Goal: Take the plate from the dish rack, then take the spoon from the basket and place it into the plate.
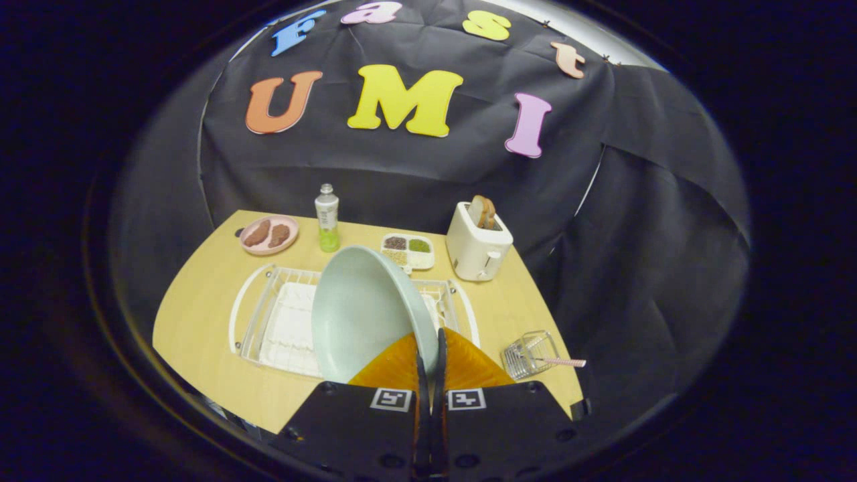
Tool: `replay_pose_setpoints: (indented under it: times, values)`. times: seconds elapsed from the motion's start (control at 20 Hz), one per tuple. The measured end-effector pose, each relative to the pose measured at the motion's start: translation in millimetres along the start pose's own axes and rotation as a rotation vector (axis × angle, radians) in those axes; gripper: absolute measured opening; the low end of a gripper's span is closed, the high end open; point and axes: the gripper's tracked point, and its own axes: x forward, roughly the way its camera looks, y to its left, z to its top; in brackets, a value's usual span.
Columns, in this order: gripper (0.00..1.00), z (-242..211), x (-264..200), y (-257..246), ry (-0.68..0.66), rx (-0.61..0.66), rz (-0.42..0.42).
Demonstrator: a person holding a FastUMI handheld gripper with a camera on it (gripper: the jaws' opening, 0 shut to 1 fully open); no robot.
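While clamped on the plate (361,314), claw (428,348) above wooden table (201,314).

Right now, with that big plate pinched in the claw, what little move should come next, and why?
Probably carry the plate sideways off the dish rack and lower it onto bare table. The claw is shut on its rim, the plate hangs tilted above the rack, and the spoon waits in its basket.
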Motion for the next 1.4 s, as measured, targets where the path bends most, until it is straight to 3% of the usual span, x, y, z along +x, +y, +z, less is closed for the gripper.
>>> replay_pose_setpoints:
  times: [0.3,0.65,0.9,1.1,1.4]
  values:
    - [0.06,-93.7,9.8,-12.3,0.050,0.032,0.084]
    - [0.06,-169.8,38.2,-18.9,0.137,0.106,0.172]
    - [0.07,-190.7,60.8,-5.4,0.110,0.115,0.303]
    - [0.09,-205.7,76.1,-13.1,0.090,0.153,0.311]
    - [0.20,-228.5,97.9,-28.0,0.107,0.129,0.268]
